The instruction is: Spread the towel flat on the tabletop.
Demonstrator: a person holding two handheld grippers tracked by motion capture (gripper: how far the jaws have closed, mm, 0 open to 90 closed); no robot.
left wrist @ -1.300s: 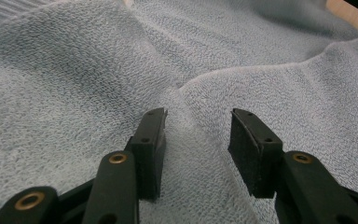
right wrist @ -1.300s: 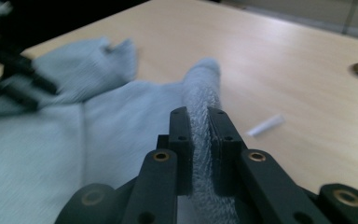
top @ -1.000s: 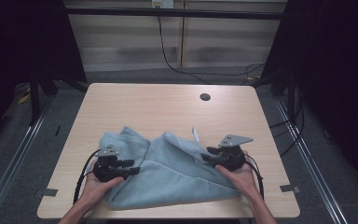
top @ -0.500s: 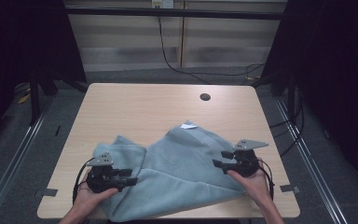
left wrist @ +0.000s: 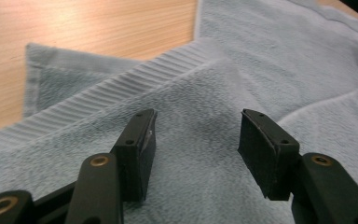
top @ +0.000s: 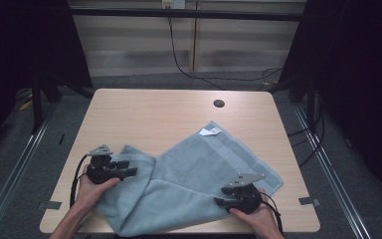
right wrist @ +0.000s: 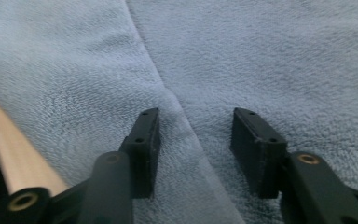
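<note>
Your left gripper sits over the left end of the light blue towel, jaws spread wide with nothing between them. In the left gripper view the left gripper has bare terry cloth in the gap, and the towel's ribbed band runs across just beyond the jaw tips.

Your right gripper is at the towel's near right part, close to the table's front edge. It is parted too, gripping nothing. The right gripper view puts the right gripper over a fold line where one layer laps over another; that line passes between the jaws. A strip of bare table shows at the left of that view.

The towel lies rumpled on the near half of the wooden table, stretched left to right between your two hands. One corner points toward the far side, with a white label on it. The left end is bunched and folded over itself. The right edge lies flatter, ending near the table's right side.

A dark round hole sits in the tabletop, well apart from the towel.
</note>
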